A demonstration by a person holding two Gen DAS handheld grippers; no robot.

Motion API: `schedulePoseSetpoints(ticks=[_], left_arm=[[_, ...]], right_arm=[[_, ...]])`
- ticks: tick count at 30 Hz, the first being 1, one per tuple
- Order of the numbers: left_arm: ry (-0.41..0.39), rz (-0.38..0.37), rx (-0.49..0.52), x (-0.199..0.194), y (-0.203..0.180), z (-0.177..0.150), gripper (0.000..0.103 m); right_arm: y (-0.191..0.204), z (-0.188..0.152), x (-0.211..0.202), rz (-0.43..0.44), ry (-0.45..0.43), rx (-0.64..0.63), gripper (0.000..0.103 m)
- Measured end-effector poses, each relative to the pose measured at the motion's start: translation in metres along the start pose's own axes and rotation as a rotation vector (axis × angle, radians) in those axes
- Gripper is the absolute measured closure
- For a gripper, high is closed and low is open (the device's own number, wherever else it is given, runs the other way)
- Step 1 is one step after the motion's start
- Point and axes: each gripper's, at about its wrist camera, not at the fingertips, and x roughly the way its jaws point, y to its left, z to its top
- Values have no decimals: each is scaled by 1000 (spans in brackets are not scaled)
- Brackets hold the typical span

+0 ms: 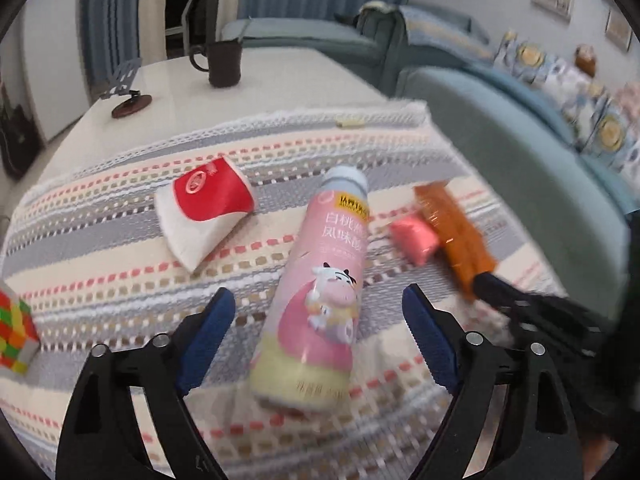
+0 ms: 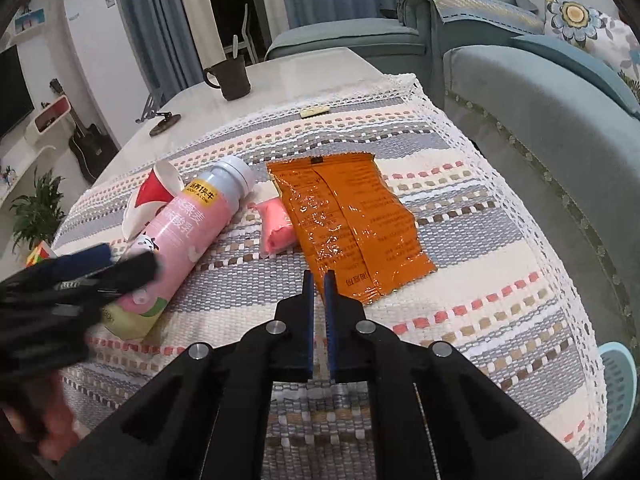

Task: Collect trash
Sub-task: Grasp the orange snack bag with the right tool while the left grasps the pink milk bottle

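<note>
A pink yoghurt bottle [image 1: 320,288] lies on the striped tablecloth [image 1: 100,264]; my left gripper [image 1: 318,296] is open, its blue pads on either side of the bottle's lower body, just above it. A crushed red-and-white paper cup [image 1: 204,212] lies to its left. A small pink packet [image 1: 412,240] and an orange wrapper [image 1: 452,232] lie to its right. In the right wrist view my right gripper [image 2: 319,276] is shut and empty, its tips at the near edge of the orange wrapper [image 2: 352,216], with the pink packet [image 2: 274,228], bottle [image 2: 184,236] and cup [image 2: 152,196] to the left.
A dark mug [image 2: 232,76] and a small stand [image 2: 160,120] sit on the bare table beyond the cloth. A colourful puzzle cube [image 1: 14,332] is at the left edge. A teal sofa [image 2: 540,112] flanks the right side; a light blue basket [image 2: 618,384] sits low at right.
</note>
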Motion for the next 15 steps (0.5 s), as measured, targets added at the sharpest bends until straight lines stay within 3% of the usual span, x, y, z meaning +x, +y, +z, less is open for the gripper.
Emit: schedulePoseSetpoints(ticks=[2, 7, 8, 9, 11, 13, 15], left_arm=[[33, 24, 0, 11, -2, -1, 48], [-17, 18, -30, 9, 3, -12, 52], [-38, 4, -49, 6, 7, -16, 53], [-51, -5, -63, 6, 9, -19, 53], [-75, -23, -97, 4, 15, -22, 53], [-89, -28, -113, 1, 17, -22, 53], [-80, -32, -104, 2, 14, -23, 54]], right_arm=[[-2, 0, -4, 21, -20, 12, 100], [-5, 2, -7, 38, -28, 21, 96], [-4, 4, -5, 28, -21, 6, 86], [-4, 6, -3, 12, -14, -9, 59], [-2, 13, 3, -16, 0, -49, 18], [-2, 19, 8, -27, 1, -89, 18], [-3, 27, 16, -99, 7, -128, 17]])
